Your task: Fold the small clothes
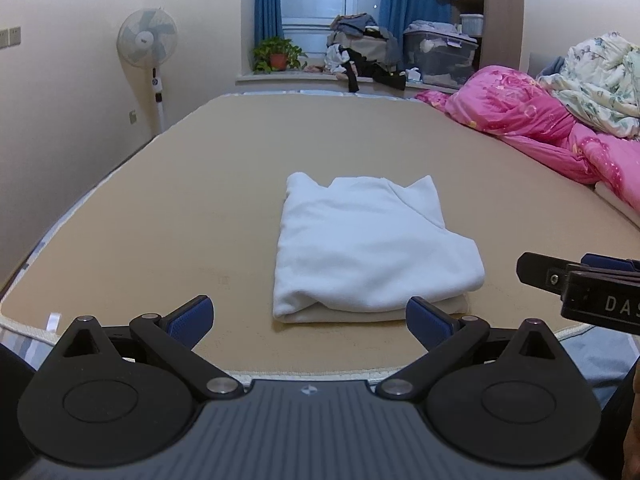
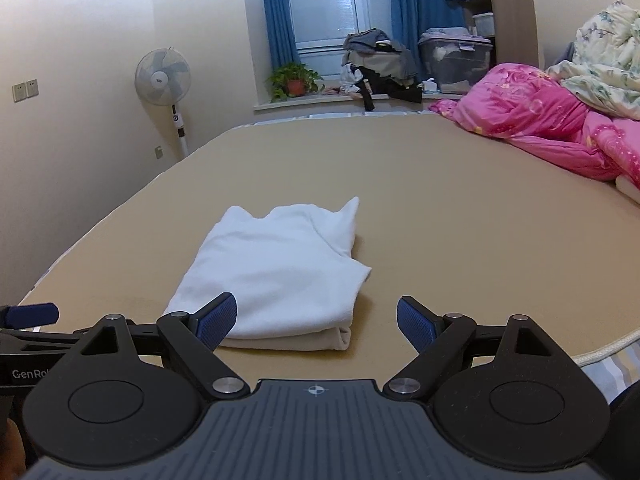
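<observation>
Lying folded on the near middle of the bed (image 1: 160, 208), the white garment (image 1: 372, 248) looks finished. Both sets of jaws, left gripper (image 1: 310, 320) and right gripper (image 2: 316, 322), gape empty; brushing its near edge could undo the fold.

The right gripper (image 2: 316, 322) is seen with its jaws spread wide and nothing held between them. A folded white garment (image 2: 276, 268) is laid on the tan bed (image 2: 460, 208) just ahead of the claw, toward its left finger (image 2: 218, 320). Part of the left gripper (image 2: 28, 316) is seen at the claw's far left. Pink bedding (image 2: 540, 128) is piled well ahead to the right.
</observation>
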`<state>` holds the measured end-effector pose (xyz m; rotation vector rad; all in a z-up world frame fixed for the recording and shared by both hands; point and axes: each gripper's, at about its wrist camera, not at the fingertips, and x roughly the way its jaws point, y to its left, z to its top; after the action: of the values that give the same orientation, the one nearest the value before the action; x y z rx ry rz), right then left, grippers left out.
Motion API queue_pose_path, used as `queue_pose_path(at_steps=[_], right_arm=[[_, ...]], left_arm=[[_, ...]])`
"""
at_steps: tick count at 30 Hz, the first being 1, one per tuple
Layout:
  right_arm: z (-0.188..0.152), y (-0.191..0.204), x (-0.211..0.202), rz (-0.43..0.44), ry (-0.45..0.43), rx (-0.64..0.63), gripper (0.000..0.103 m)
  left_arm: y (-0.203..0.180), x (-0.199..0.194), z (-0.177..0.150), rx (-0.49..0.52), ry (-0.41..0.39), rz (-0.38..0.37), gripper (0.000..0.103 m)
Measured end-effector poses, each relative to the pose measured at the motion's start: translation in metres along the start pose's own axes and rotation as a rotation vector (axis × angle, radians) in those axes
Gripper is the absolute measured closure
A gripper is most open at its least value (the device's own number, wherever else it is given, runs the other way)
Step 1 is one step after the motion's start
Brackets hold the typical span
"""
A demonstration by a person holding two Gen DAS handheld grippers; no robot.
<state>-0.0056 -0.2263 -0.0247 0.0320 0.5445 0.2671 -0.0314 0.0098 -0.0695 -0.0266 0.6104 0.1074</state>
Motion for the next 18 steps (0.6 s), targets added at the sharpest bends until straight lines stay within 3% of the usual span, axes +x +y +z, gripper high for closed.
queue_pose_path(at_steps=[18], right_arm=[[-0.005,0.015,0.003,0.018,0.014,-0.076,0.014]], left_arm=[[0.003,0.01,-0.001,-0.013,0.022,-0.004,0.001]])
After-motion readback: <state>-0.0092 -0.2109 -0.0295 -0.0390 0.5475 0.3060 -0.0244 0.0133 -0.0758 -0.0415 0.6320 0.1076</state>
